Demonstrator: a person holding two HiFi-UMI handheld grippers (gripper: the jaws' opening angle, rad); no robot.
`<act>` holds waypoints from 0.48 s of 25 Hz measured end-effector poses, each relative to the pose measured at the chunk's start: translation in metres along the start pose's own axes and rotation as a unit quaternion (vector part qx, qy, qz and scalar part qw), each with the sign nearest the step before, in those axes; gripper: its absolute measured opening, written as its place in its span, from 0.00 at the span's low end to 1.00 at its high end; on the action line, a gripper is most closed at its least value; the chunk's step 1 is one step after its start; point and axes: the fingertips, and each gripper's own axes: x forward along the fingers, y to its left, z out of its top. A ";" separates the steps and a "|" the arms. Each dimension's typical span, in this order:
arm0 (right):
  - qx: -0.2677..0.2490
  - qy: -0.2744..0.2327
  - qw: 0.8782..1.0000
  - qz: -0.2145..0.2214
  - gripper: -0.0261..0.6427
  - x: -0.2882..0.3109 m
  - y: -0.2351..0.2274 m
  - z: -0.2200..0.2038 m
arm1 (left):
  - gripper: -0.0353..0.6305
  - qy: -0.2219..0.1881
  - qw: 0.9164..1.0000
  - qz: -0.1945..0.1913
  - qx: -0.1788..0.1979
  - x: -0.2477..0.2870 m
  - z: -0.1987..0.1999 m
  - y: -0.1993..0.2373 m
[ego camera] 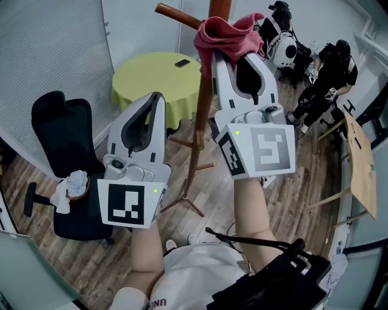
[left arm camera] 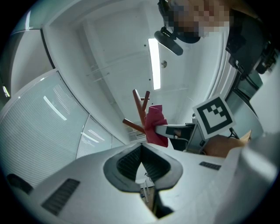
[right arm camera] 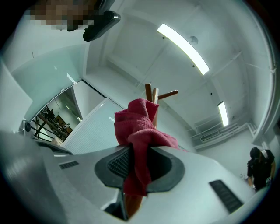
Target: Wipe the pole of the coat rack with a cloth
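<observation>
The brown wooden coat rack pole [ego camera: 203, 106] rises through the middle of the head view, with a peg [ego camera: 177, 16] near its top. A red cloth [ego camera: 227, 37] is bunched against the upper pole, and my right gripper [ego camera: 229, 51] is shut on it. In the right gripper view the cloth [right arm camera: 139, 140] hangs out between the jaws, with the rack's top pegs [right arm camera: 153, 95] behind it. My left gripper [ego camera: 159, 97] is held left of the pole, lower down, shut and holding nothing. In the left gripper view the cloth [left arm camera: 155, 124] and pole [left arm camera: 141, 109] show ahead.
A round table with a yellow-green cover [ego camera: 156, 82] and a dark phone [ego camera: 182, 62] stands behind the rack. A black office chair [ego camera: 70, 157] with a white rag [ego camera: 70, 184] is at the left. A wooden easel [ego camera: 357, 163] and dark equipment [ego camera: 327, 72] stand at the right.
</observation>
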 end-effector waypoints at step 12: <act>0.003 0.017 1.000 0.004 0.16 -0.004 0.002 -0.022 | 0.07 0.009 1.000 0.002 -0.005 -0.001 -0.007 0.001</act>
